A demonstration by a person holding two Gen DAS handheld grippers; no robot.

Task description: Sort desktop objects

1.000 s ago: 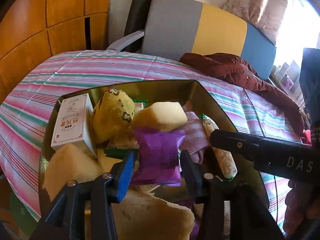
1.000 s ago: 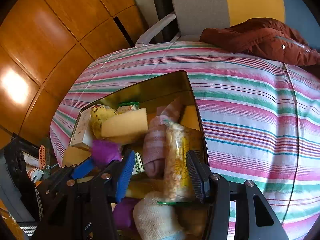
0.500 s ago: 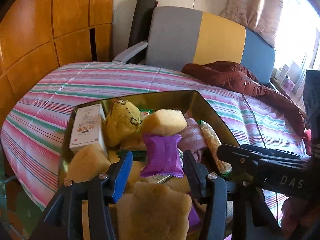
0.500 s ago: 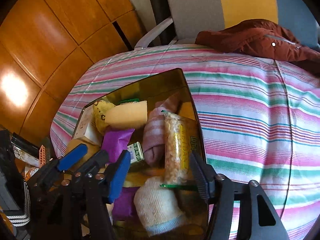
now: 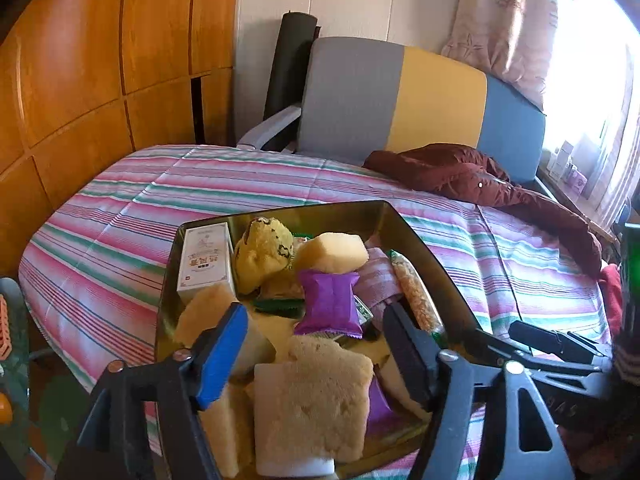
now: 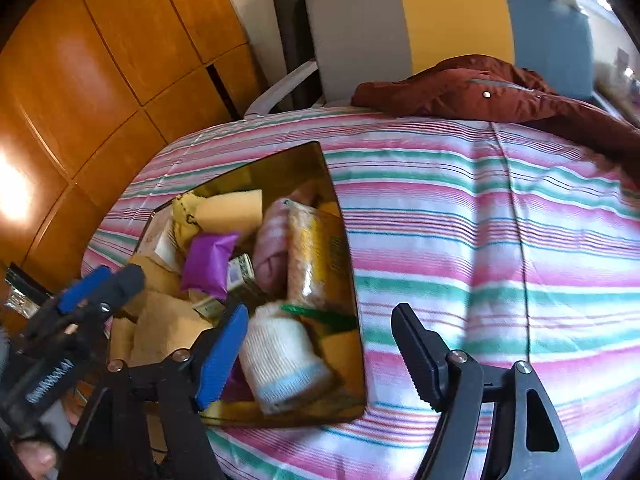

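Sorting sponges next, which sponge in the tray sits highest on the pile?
The pale yellow sponge atop the heap, behind the purple packet.

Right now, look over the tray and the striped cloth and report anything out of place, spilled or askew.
Nothing has spilled: the striped cloth around the gold tray is bare. Inside, things lie heaped askew: the purple packet rides tilted on the pile, the puffed-snack bag leans along the right wall. A maroon jacket lies crumpled at the far edge.
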